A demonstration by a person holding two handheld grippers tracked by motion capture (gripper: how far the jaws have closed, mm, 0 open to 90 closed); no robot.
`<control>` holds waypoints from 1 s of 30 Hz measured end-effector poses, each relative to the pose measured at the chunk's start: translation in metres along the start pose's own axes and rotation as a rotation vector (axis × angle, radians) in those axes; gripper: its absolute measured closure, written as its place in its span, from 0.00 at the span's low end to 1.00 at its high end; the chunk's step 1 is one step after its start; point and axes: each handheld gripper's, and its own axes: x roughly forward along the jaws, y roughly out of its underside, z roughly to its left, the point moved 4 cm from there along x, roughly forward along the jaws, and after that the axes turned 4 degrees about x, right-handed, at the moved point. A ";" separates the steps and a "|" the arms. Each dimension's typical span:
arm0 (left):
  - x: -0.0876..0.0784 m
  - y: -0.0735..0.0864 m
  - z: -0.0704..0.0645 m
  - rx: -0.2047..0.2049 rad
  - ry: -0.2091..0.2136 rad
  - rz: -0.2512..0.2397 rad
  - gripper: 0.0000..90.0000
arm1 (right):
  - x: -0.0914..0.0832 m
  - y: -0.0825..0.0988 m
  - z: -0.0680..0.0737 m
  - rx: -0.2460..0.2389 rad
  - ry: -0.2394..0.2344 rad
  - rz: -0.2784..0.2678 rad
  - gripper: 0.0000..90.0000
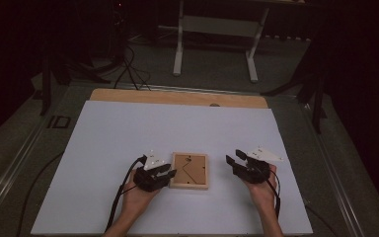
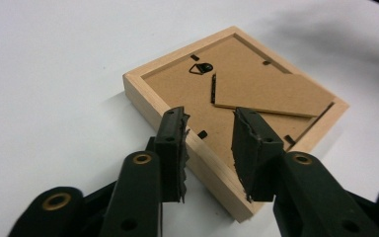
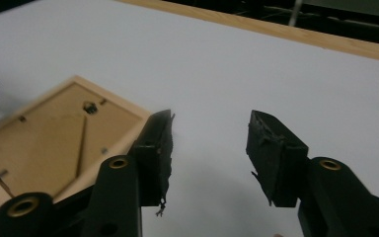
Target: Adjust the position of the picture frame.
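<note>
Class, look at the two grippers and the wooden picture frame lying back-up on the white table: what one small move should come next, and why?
Probably close the left gripper on the near rim of the picture frame. Its jaws straddle that wooden edge but stand apart, not pressing it. The right gripper is open over bare table beside the frame, so it cannot steady anything yet.

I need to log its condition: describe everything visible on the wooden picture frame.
The light wooden picture frame lies face down on the white table sheet, its brown fibreboard back up. That back carries a fold-out stand, a black hanging loop and small black retaining tabs. The left claw straddles its near edge, jaws open; the right claw stands clear beside it.
</note>
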 end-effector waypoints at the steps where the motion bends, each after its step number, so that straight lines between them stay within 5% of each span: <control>1: -0.002 0.000 -0.001 -0.004 0.002 -0.004 0.70 | 0.002 -0.002 0.001 0.001 -0.006 -0.002 0.61; 10: -0.007 0.001 -0.014 0.027 0.042 0.004 0.68 | 0.026 -0.017 0.010 -0.009 -0.063 0.005 0.77; 20: -0.006 0.004 -0.028 0.069 0.075 0.012 0.71 | 0.057 -0.029 0.026 -0.063 -0.070 0.061 0.78; 25: -0.004 0.006 -0.037 0.091 0.108 0.023 0.79 | 0.071 -0.030 0.033 -0.103 -0.071 0.082 0.97; 30: -0.001 0.009 -0.044 0.113 0.134 0.044 0.87 | 0.081 -0.031 0.037 -0.105 -0.068 0.092 1.00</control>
